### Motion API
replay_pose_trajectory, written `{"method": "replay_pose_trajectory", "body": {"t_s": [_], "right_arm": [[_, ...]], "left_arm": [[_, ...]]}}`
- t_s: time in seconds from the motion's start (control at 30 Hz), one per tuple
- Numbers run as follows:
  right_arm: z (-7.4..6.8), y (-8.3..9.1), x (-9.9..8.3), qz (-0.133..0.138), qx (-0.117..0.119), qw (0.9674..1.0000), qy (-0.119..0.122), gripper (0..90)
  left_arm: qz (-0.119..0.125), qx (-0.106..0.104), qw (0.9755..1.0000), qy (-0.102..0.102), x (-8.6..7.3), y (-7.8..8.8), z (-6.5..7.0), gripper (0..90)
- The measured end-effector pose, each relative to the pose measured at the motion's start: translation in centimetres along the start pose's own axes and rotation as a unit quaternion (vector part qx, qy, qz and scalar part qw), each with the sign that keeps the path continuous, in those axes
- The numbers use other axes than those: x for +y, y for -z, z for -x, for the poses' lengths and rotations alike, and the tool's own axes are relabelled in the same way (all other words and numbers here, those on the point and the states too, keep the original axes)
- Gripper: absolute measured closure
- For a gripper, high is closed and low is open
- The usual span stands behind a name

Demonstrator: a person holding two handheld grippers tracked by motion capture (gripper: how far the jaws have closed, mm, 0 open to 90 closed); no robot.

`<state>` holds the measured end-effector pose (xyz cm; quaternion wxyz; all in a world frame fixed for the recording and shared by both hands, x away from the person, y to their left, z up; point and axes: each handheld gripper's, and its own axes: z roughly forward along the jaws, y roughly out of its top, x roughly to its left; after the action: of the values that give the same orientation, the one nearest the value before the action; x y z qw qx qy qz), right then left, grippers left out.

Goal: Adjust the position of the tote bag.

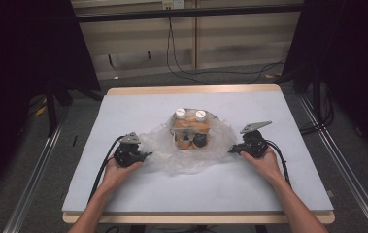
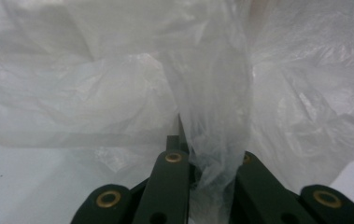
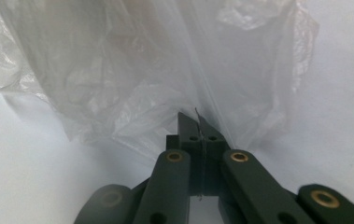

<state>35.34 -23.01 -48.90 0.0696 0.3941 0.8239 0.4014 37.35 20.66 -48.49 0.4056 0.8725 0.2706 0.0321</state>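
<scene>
On the table: a grey table top carries a crumpled clear plastic bag at its middle.
Bag contents: two bottles with white caps and orange items stand inside, near the far part of the bag.
Left gripper: jaws closed, pinching a gathered fold of the bag's left edge; film bunches between the jaws in the left gripper view.
Right gripper: jaws closed flat together on the thin right edge of the bag.
Hands: both rest low on the table top, one on each side of the bag.
</scene>
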Motion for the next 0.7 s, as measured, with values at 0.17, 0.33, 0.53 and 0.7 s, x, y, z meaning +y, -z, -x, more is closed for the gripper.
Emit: {"method": "replay_pose_trajectory", "body": {"t_s": [0.17, 0.33, 0.53, 0.7], "right_arm": [[-0.1, 0.3, 0.0, 0.009, 0.002, 1.0, -0.001, 90.0], [-0.2, 1.6, 0.1, 0.034, 0.002, 0.9994, 0.0, 81.9], [-0.9, 3.5, 0.2, 0.06, 0.009, 0.9982, 0.0, 70.0], [-1.3, 5.1, 0.1, 0.079, 0.017, 0.9968, 0.002, 59.1]], "left_arm": [[0.002, -0.006, 1.0, -0.001, 0.0, 0.5, -0.1, 89.0], [0.02, -0.012, 0.9997, 0.009, 0.0, 1.5, 0.2, 79.0], [0.072, -0.031, 0.9962, 0.038, 0.1, 3.4, 1.0, 64.1], [0.075, -0.002, 0.9967, 0.03, -0.4, 5.0, 1.6, 51.4]]}}
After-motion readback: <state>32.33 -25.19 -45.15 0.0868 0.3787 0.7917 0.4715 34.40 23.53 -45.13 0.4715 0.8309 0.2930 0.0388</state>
